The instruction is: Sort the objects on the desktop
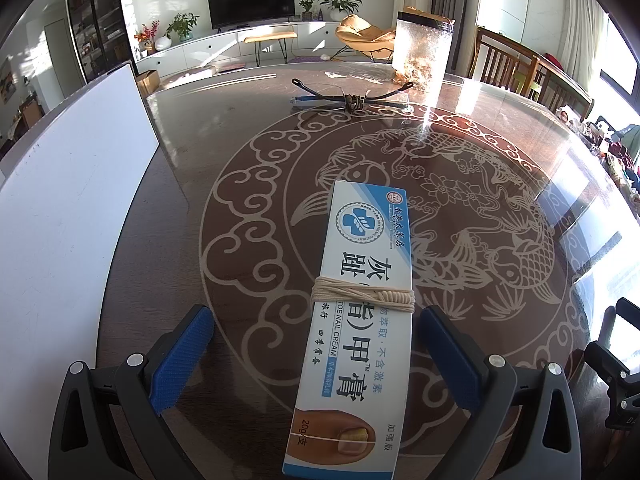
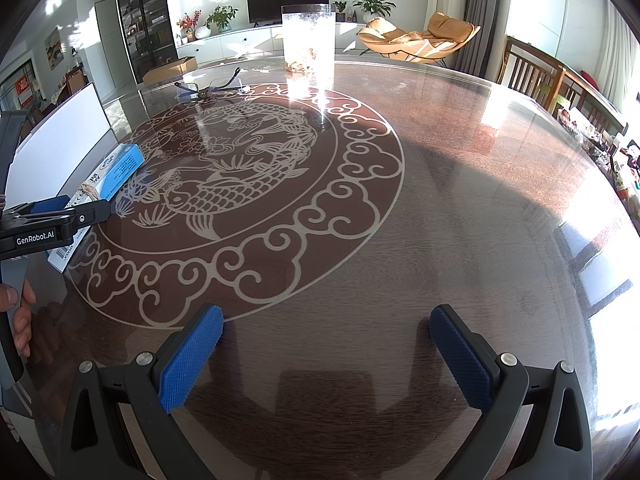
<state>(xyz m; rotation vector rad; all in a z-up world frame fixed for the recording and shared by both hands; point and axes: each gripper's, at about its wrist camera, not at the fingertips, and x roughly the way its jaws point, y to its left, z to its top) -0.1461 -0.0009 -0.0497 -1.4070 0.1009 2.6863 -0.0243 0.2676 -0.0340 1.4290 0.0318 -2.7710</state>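
Note:
A long white-and-blue nail cream box (image 1: pixel 356 312), wound with beige string round its middle, lies flat on the table between the fingers of my left gripper (image 1: pixel 316 316). That gripper is open, with a gap on each side of the box. In the right wrist view the same box (image 2: pixel 116 172) lies at the far left, partly behind the left gripper (image 2: pixel 80 216). My right gripper (image 2: pixel 326 316) is open over bare table near the front edge and holds nothing. Clear glasses (image 1: pixel 352 98) with dark arms and a string knot lie at the far side, glasses (image 2: pixel 208 90).
A tall clear container (image 1: pixel 422 52) stands at the table's far side, container (image 2: pixel 308 40). A white board (image 1: pixel 68 200) lies along the left, board (image 2: pixel 60 128). The glass-topped table (image 2: pixel 440 200) bears a fish pattern. A hand (image 2: pixel 20 312) holds the left gripper's handle. Wooden chairs (image 2: pixel 536 76) stand at the right.

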